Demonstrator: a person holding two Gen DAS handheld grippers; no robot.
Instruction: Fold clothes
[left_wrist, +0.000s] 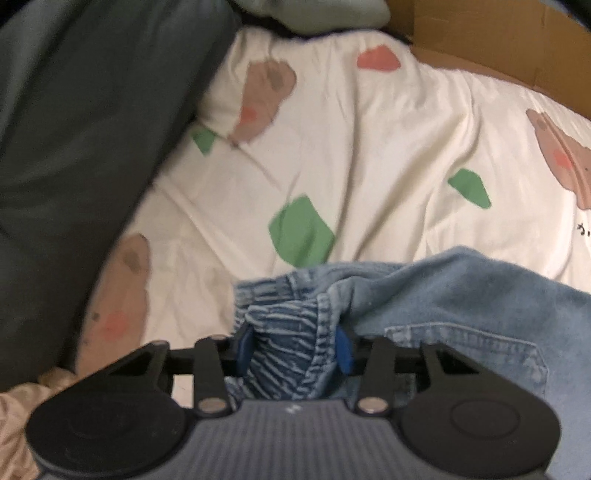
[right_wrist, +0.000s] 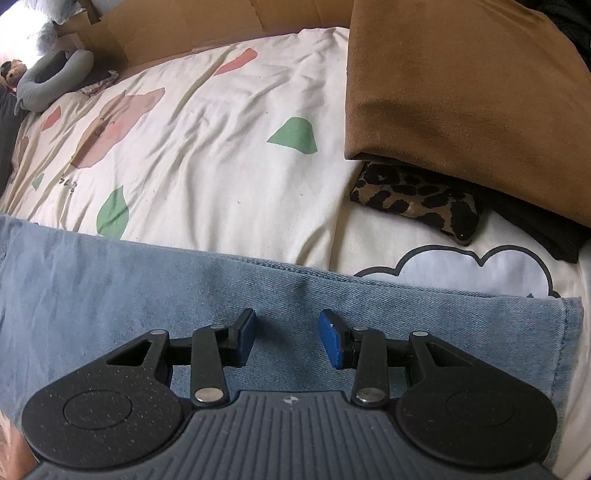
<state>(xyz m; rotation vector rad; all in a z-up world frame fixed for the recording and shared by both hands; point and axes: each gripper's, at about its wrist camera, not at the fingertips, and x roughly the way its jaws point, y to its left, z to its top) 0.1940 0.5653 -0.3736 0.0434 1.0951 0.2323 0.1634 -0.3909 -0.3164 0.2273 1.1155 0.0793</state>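
Note:
Light blue jeans (left_wrist: 454, 295) lie on a cream bedsheet (left_wrist: 369, 155) printed with green, pink and brown shapes. In the left wrist view my left gripper (left_wrist: 294, 349) is shut on the gathered elastic waistband (left_wrist: 280, 325), and the bunched denim fills the gap between the blue pads (left_wrist: 245, 345). In the right wrist view a flat stretch of the jeans (right_wrist: 110, 273) spreads below my right gripper (right_wrist: 289, 336). Its jaws stand open over the cloth, with nothing pinched between the blue pads (right_wrist: 332, 339). The hem of the denim (right_wrist: 569, 332) ends at the right.
A dark grey-green cloth (left_wrist: 74, 147) covers the left of the bed. A folded brown garment (right_wrist: 461, 92) lies over a leopard-print piece (right_wrist: 417, 195) at the right. Cardboard (right_wrist: 184, 26) lines the far edge, and a grey plush toy (right_wrist: 48, 77) lies far left.

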